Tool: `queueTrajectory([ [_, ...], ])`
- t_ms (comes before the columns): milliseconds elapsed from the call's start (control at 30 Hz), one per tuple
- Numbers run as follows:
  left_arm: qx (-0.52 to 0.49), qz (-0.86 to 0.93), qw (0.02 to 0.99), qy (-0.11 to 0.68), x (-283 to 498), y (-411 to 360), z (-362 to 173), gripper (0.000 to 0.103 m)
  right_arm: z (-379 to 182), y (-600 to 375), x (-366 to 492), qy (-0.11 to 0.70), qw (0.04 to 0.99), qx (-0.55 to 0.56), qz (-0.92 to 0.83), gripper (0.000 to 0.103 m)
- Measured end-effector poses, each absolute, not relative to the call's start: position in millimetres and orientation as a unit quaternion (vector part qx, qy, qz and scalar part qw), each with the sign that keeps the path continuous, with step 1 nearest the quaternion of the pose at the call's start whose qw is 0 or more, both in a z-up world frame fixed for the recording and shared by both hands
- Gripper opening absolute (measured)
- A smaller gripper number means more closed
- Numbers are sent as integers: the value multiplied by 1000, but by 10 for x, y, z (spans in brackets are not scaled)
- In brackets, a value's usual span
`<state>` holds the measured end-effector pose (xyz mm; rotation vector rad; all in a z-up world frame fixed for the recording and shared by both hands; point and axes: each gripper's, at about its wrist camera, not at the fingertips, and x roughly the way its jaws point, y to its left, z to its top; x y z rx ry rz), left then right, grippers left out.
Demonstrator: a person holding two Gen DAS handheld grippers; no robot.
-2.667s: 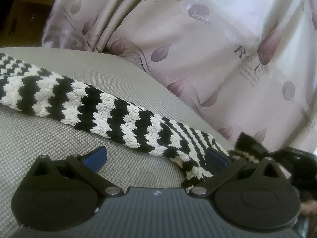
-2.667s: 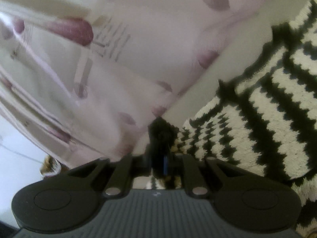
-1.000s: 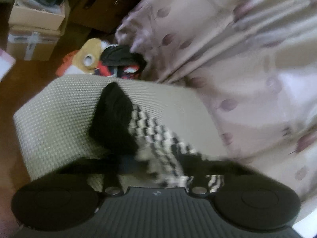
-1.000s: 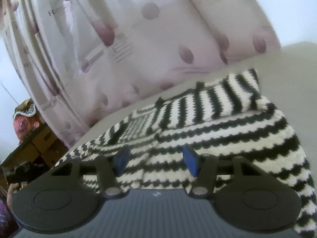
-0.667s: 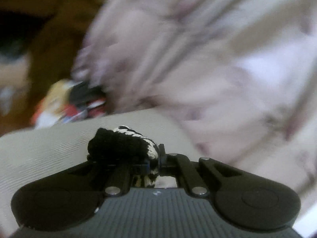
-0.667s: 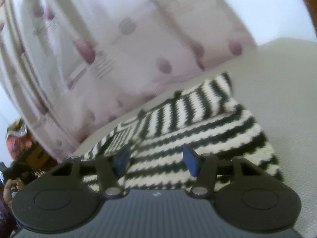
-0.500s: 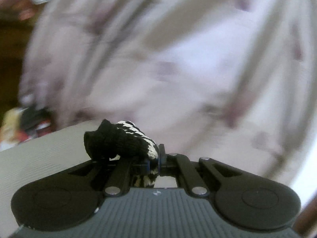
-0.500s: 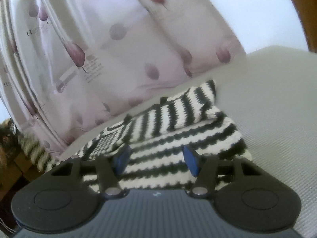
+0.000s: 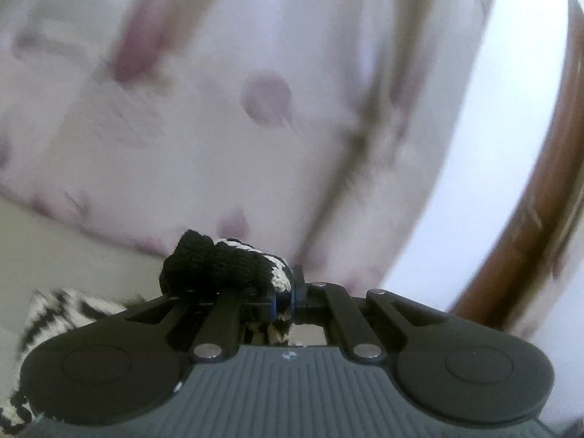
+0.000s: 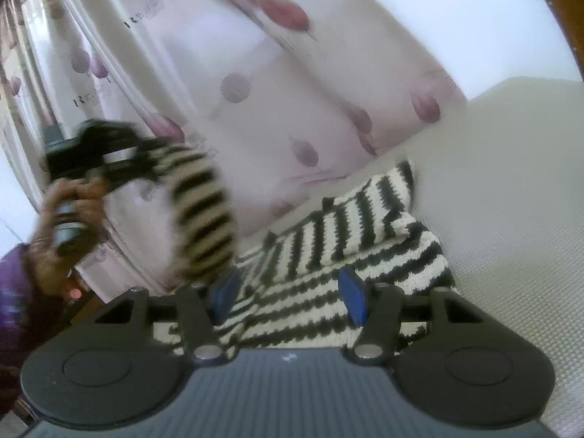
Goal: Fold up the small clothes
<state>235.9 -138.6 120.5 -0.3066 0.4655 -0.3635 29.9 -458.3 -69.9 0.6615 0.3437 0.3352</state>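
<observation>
One knitted black-and-white striped garment (image 10: 350,252) lay partly folded on the grey woven cushion (image 10: 511,219), near its curtain-side edge. The left claw (image 9: 283,294) was clamped on a raised sleeve end (image 9: 222,266). The right claw (image 10: 288,294) stood open above the knit, gripping nothing.

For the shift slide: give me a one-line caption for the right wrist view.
Open right gripper over the striped knit garment while the left gripper lifts its sleeve.
</observation>
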Motion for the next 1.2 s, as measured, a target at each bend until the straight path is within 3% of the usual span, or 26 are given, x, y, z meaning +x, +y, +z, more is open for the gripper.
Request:
queueTrajectory([
  [367, -62, -241, 909, 333, 2592, -2341, 2, 9, -802, -4842, 260, 166, 916, 328, 158, 60],
  [400, -53, -250, 908, 333, 2599, -2370, -58, 25, -814, -4860, 271, 168, 916, 329, 157, 60],
  [433, -47, -265, 903, 335, 2620, -2384, -101, 56, -821, -4874, 279, 169, 916, 328, 156, 60],
  [467, -43, -283, 897, 335, 2614, -2392, -115, 72, -823, -4883, 292, 169, 917, 326, 156, 60],
  [500, -43, -290, 898, 327, 2578, -2394, -106, 96, -823, -4889, 300, 169, 918, 324, 156, 60],
  [533, -47, -295, 902, 311, 2505, -2380, -100, 101, -817, -4893, 311, 170, 918, 323, 155, 60],
  [867, -174, -329, 890, 264, 2192, -1371, 117, 103, -426, -4812, 926, 198, 925, 267, 184, 60],
  [1067, -147, -218, 931, 253, 1800, -553, -109, 103, -261, -4464, 1554, 233, 933, 213, 173, 60],
  [1200, -173, -155, 939, 253, 1781, -137, -360, 103, -204, -3892, 1914, 259, 950, 101, 143, 64],
])
